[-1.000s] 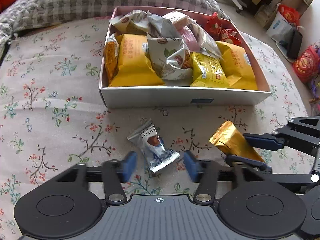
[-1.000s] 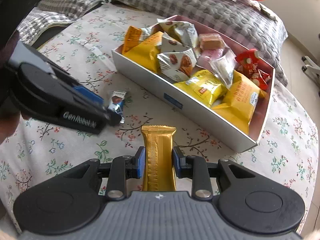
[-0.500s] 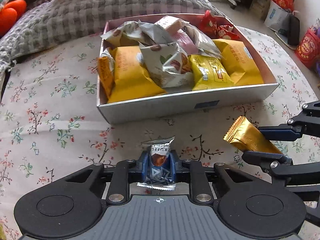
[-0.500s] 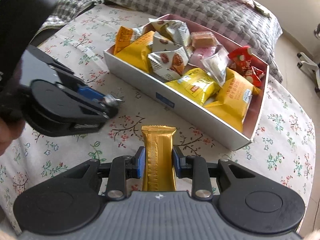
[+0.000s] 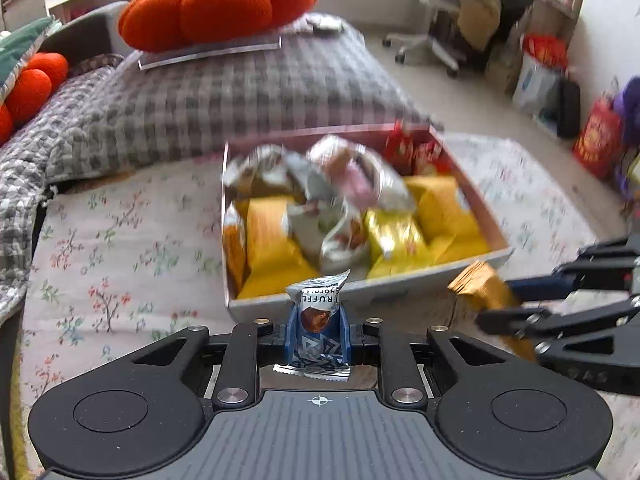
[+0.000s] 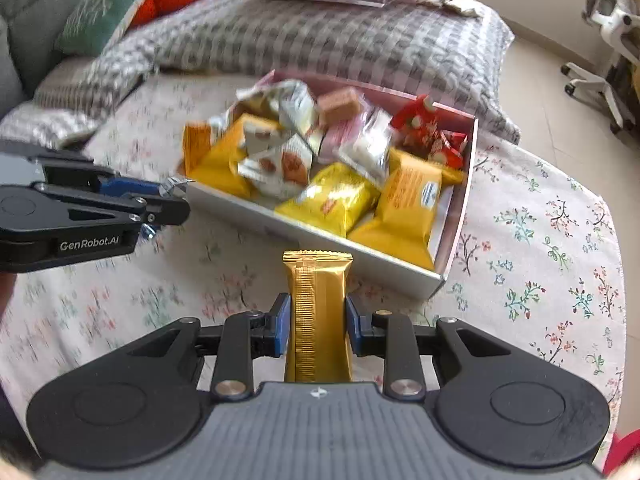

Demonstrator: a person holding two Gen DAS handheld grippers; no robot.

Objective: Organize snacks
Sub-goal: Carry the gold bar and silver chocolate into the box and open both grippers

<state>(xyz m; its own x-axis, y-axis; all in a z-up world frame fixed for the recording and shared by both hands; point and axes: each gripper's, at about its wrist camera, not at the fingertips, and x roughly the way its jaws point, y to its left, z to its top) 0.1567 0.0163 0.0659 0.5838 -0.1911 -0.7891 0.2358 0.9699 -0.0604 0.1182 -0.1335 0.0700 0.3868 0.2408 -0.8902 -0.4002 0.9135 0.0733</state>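
Left wrist view: your left gripper point(image 5: 318, 330) clamps the blue-and-silver foil truffle packet point(image 5: 319, 322); your right gripper point(image 6: 318, 322) pinches the gold foil bar point(image 6: 318, 312) (near the white cardboard snack box point(image 6: 320, 236)).

- The right gripper point(image 6: 318, 320) is clamping a gold-wrapped bar point(image 6: 319, 312) between its blue pads, the bar sticking up toward 12 o'clock.
- A white box point(image 6: 360, 258) of snacks is sitting just past the bar's tip on the floral cloth point(image 6: 540, 264), holding yellow packets point(image 6: 412, 204), silver wrappers and red ones (partly blurred).
- At 9 o'clock the left gripper point(image 6: 176, 194) is pinching a small silvery wrapper point(image 6: 173, 187) beside the box's near-left corner.
- A grey checked blanket point(image 6: 320, 36) is lying behind at 12 o'clock.
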